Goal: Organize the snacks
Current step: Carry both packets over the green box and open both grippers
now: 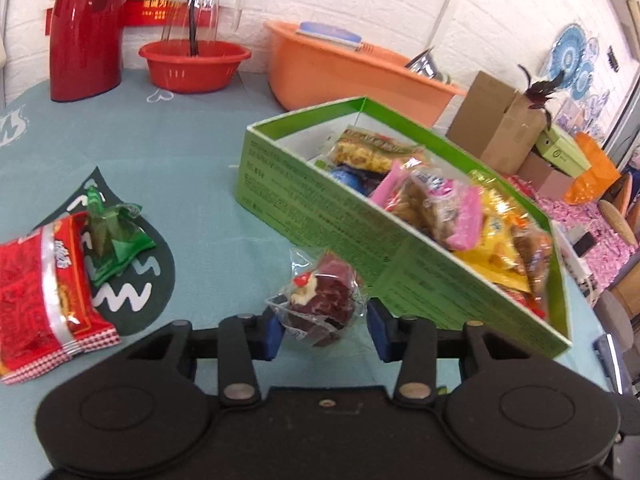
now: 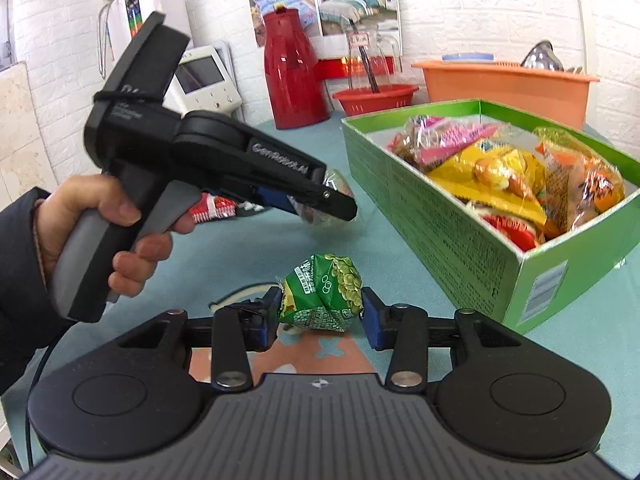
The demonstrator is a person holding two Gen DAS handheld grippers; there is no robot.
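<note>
Two tongs — left [image 1: 325, 330], right [image 2: 320, 316] — each grip snacks.

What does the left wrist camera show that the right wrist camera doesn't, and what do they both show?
Only the left wrist view shows the small green wrapped snack lying beside the red snack packet, and brown cardboard boxes behind.

Only the right wrist view shows the right gripper holding a green pea snack bag, plus the person's left hand.

Both show the green box filled with snacks, the red thermos, and the left gripper holding a clear-wrapped dark red snack.
</note>
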